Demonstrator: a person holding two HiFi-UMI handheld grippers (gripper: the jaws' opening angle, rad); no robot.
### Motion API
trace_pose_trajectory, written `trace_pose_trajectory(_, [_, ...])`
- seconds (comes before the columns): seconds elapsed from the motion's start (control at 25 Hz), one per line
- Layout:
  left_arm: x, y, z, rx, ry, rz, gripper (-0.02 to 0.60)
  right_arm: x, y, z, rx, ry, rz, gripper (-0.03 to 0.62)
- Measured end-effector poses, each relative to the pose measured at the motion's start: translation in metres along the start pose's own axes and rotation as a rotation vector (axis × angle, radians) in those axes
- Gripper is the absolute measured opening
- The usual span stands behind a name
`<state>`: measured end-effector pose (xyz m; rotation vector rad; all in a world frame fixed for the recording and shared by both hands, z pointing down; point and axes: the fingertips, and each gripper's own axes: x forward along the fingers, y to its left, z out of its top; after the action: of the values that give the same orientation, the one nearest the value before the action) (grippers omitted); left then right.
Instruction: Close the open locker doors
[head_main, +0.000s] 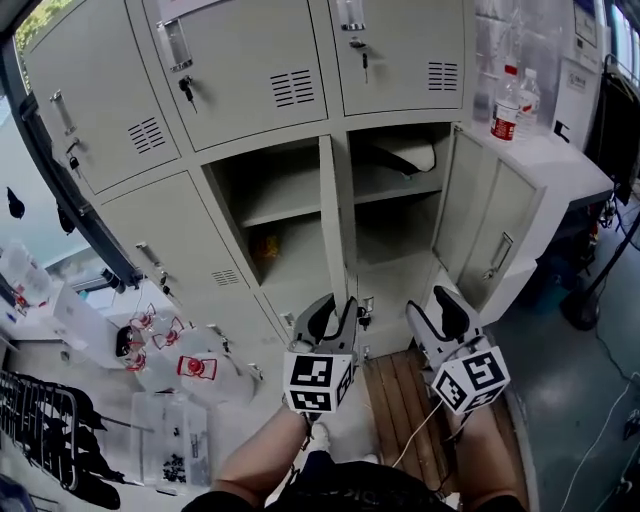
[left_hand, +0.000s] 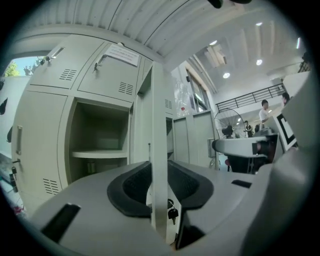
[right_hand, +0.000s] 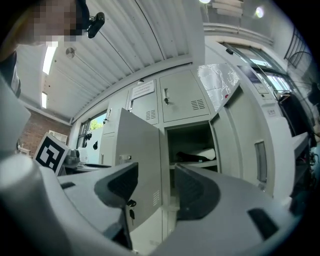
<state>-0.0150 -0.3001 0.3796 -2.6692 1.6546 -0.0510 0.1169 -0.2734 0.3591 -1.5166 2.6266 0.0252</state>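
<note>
- Left tongs (left_hand: 160, 182): clenched on the free edge of the middle locker door (left_hand: 159, 125), by its key (left_hand: 172, 214).
- Right tongs (right_hand: 156, 187): released, holding nothing.
- Right-hand locker door (head_main: 490, 225): swung wide open.
- Judged: thin, stiff, light sheet metal; take the free edge.

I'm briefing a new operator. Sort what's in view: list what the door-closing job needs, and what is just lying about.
Job:
left open door, its edge clamped in the left gripper
right open door, swung wide
right gripper, open

Lying about:
water bottles
plastic bags
clear box
</note>
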Motion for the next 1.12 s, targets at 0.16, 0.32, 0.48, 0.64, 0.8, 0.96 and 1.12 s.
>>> trace_pose_trajectory(0.16, [-0.011,0.019,-0.002,-0.01,0.004,0.044,0.095,0.008,0.013,-0.001,0.004,-0.003,0.027,0.216])
trace_pose_trajectory(0.32, [-0.018,0.036,-0.002,-0.015,0.005,0.068,0.095,0.017,0.024,-0.001,0.005,-0.003,0.044,0.216])
trace_pose_trajectory(0.48, [-0.023,0.051,-0.002,-0.019,0.004,0.083,0.094,0.029,0.034,-0.002,0.008,0.002,0.059,0.216])
trace_pose_trajectory(0.64, [-0.028,0.07,-0.002,-0.022,-0.001,0.105,0.091,0.046,0.045,-0.005,0.006,0.013,0.079,0.216])
trace_pose_trajectory(0.8, [-0.032,0.094,-0.003,-0.026,-0.002,0.136,0.095,0.066,0.058,-0.009,0.015,0.019,0.108,0.216])
trace_pose_trajectory(0.96, [-0.034,0.117,-0.003,-0.03,0.0,0.16,0.101,0.086,0.074,-0.013,0.015,0.027,0.139,0.216])
trace_pose_trajectory(1.12, [-0.034,0.137,-0.003,-0.032,-0.003,0.173,0.107,0.105,0.086,-0.016,0.019,0.032,0.158,0.216])
